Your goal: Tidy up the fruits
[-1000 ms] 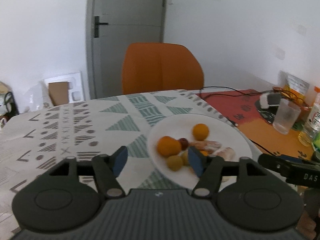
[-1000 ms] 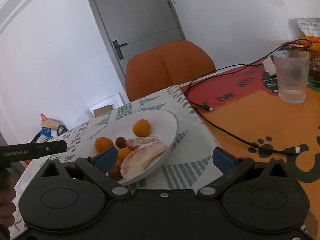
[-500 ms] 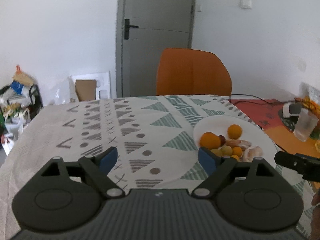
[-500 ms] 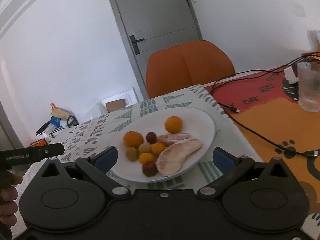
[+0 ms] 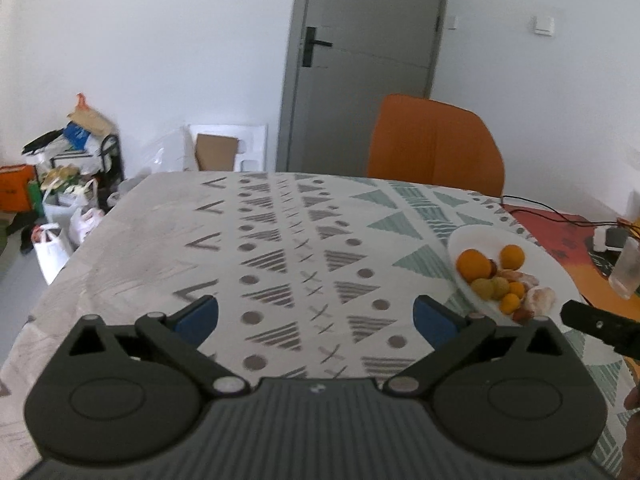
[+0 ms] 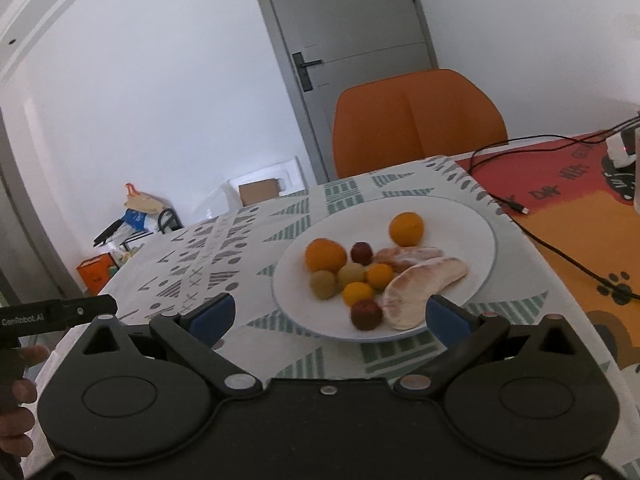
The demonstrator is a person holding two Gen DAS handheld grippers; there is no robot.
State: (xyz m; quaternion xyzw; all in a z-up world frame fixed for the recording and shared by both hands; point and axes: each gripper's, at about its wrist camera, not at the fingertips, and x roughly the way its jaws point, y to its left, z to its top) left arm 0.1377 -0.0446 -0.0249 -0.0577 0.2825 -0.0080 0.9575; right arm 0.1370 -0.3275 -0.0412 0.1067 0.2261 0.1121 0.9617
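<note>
Your round white plate (image 6: 476, 240) sits on the patterned cloth, holding two oranges (image 6: 325, 255), small yellow, green and dark red fruits (image 6: 365, 314), and peeled pale citrus segments (image 6: 420, 286).

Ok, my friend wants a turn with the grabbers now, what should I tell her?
Left gripper: open, holding nothing, over the bare patterned tablecloth.
Right gripper: open, holding nothing, at the near edge of the round white plate.
All the fruit sits on that plate: two larger oranges, small orange, yellow-green and dark red fruits, and peeled pale segments.
Done: nothing picked up.
Left: all the sorting. The right gripper is nearest the fruit.
</note>
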